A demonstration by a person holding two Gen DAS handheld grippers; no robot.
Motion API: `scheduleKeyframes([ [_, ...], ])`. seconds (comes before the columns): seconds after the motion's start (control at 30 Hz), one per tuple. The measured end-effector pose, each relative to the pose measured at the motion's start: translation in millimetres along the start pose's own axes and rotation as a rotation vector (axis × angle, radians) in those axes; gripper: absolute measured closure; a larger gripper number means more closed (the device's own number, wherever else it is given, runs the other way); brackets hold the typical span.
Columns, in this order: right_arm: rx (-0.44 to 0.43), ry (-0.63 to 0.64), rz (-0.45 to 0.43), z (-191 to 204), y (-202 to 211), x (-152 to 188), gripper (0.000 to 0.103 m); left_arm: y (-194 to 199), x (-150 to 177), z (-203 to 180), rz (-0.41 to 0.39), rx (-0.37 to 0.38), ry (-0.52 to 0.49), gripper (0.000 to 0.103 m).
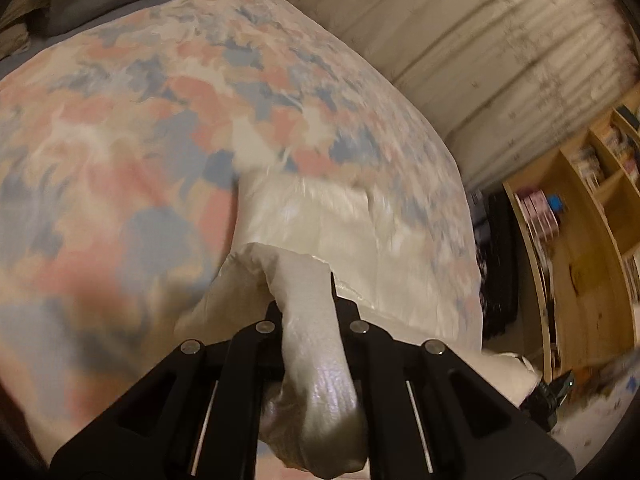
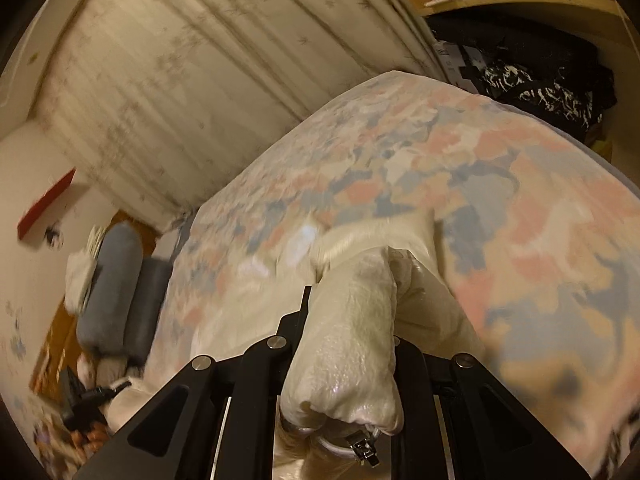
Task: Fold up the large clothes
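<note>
We have a large quilt cover (image 1: 168, 128) between both tools, printed in pink, blue and beige patches on its outer face and plain glossy cream on its inner face. In the left wrist view the left tool (image 1: 304, 292) sits at the lower centre of the frame, closed on a bunched cream corner that runs back between its fingers toward the camera. In the right wrist view the right tool (image 2: 352, 300) is likewise at the lower centre, clamped on a thick wad of the same cream fabric; a small metal clasp (image 2: 362, 446) shows at the bottom of that wad.

The quilt cover (image 2: 480, 200) billows ahead of both tools, filling the middle of each frame, and both views are blurred. A pleated pale curtain (image 1: 480, 40) fills the upper right of the left view and the upper left of the right view. A wooden bookshelf (image 1: 580, 240) stands at the right edge of the left view, and grey pillows (image 2: 116, 288) lie at the lower left of the right view.

We judge this to be the spreading step: two corners gripped, the cloth shaken out before any fold. Next we would need to keep both grips firm, hold the gripped edge taut between the tools, and let the cloth settle flat on the bed before carrying the held edge across to meet the far one. The slippery lining could slide out of a loose grip.
</note>
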State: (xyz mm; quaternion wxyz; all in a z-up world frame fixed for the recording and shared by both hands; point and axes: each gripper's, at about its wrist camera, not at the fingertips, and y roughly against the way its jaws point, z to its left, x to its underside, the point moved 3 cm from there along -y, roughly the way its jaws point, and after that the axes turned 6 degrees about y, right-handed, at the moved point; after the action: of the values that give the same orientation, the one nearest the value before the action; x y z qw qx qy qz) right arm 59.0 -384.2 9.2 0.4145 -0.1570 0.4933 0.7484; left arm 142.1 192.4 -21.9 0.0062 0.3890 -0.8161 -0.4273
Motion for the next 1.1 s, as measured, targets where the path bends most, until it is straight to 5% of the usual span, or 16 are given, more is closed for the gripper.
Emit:
scheduleKeyframes([
  [0.13,0.07,-0.056,0.032,-5,-82,-54,0.086,-69,-53,-8,0.009,-0.028,0.072,0.093],
  [0.3,0.097,-0.113,0.106,-23,-182,-82,0.05,-154,-85,-7,0.1,-0.016,0.142,0.055],
  [0.47,0.069,-0.11,0.1,-34,-225,-88,0.022,-187,-98,0,0.127,0.03,0.137,0.041],
  [0.73,-0.067,-0.082,0.032,-43,-221,-105,0.011,-182,-124,-14,0.078,0.09,0.079,0.033],
  [0.87,-0.012,0.022,0.013,-37,-210,-115,0.009,-171,-134,-32,-0.006,0.04,-0.062,0.027],
  [1.1,0.12,0.152,0.088,-57,-234,-108,0.009,-203,-127,-19,0.046,-0.123,-0.305,0.027],
])
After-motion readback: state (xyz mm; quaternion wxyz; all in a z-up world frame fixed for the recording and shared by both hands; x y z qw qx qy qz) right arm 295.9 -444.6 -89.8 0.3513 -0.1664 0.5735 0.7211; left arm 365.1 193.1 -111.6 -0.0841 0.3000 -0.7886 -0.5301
